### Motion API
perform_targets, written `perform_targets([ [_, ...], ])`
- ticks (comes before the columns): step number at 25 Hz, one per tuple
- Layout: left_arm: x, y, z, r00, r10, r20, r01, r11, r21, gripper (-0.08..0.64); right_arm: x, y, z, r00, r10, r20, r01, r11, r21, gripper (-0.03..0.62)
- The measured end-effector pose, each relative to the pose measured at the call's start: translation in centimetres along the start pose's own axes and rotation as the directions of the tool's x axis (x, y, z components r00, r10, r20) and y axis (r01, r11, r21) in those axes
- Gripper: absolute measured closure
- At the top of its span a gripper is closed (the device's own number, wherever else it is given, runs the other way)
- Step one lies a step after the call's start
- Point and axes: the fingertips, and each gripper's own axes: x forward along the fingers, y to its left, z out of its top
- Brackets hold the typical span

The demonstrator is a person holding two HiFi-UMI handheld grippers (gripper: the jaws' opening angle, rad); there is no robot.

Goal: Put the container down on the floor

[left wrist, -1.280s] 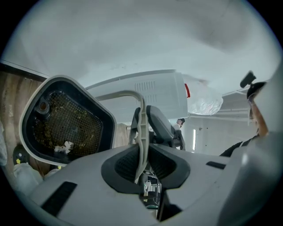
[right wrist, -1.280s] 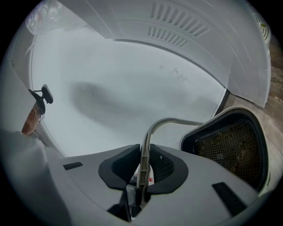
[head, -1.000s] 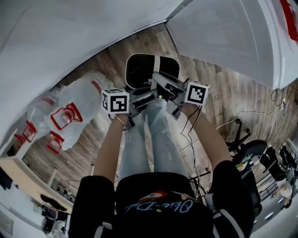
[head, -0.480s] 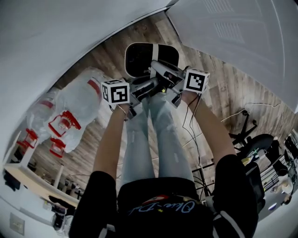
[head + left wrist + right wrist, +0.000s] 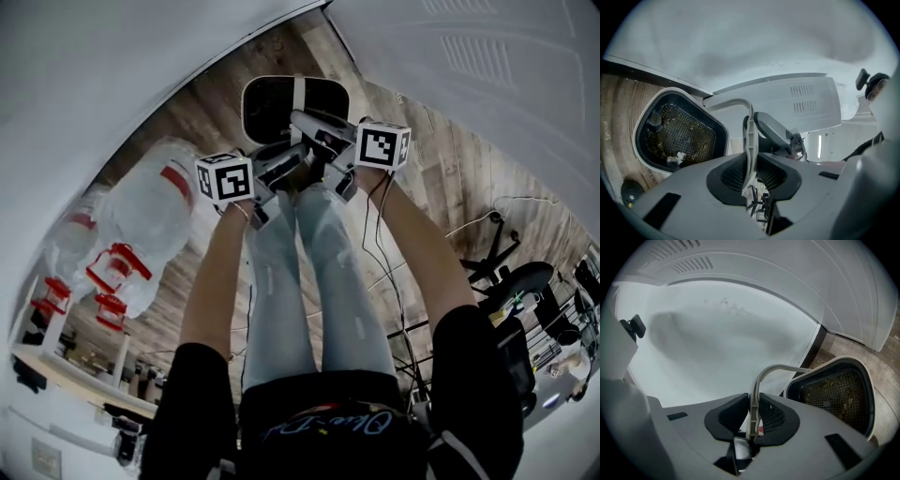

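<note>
A white container [image 5: 295,108] with a dark inside and a mesh insert hangs over the wooden floor [image 5: 441,178], ahead of the person's legs. Both grippers hold its thin pale bail handle [image 5: 749,136]. My left gripper [image 5: 286,161] is shut on one side of the handle, my right gripper [image 5: 321,139] on the other. In the left gripper view the container [image 5: 679,131] lies to the left of the left gripper [image 5: 750,174]. The right gripper view has the container [image 5: 834,390] to the right of the right gripper [image 5: 752,420], with the handle [image 5: 759,378] pinched between its pads.
Clear plastic bags with red print [image 5: 141,225] lie on the floor at the left. A white wall [image 5: 94,75] runs behind them. A large white appliance [image 5: 487,75] stands at the upper right. Cables [image 5: 394,272] and an office chair [image 5: 506,281] are at the right.
Both grippers and the container have sunk together toward the floor. The container now sits a little higher and further left in the head view. Both grips on the handle are unchanged.
</note>
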Motion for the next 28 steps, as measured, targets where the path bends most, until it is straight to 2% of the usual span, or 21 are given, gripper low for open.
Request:
perform_targets([
  [13, 1.2, 5.0, -1.5, 0.997, 0.072, 0.027, -0.072, 0.997, -0.009, 0.508, 1.0, -5.3, -2.3, 0.99, -0.121, -0.078, 0.121, 0.993, -0.007, 0.531],
  [18, 1.5, 5.7, -2.2, 0.996, 0.094, 0.001, -0.094, 0.996, -0.004, 0.502, 0.5, -6.2, -2.7, 0.982, -0.167, -0.087, 0.168, 0.986, -0.002, 0.53],
  [22, 1.6, 5.7, -2.5, 0.996, 0.086, -0.008, -0.086, 0.996, -0.019, 0.499, 0.2, -6.3, -2.9, 0.98, -0.17, -0.099, 0.171, 0.985, 0.001, 0.529],
  [28, 0.8, 6.1, -2.0, 0.995, 0.102, 0.017, -0.101, 0.994, -0.035, 0.489, 0.9, -6.1, -2.9, 0.978, -0.195, -0.079, 0.197, 0.98, 0.018, 0.529],
])
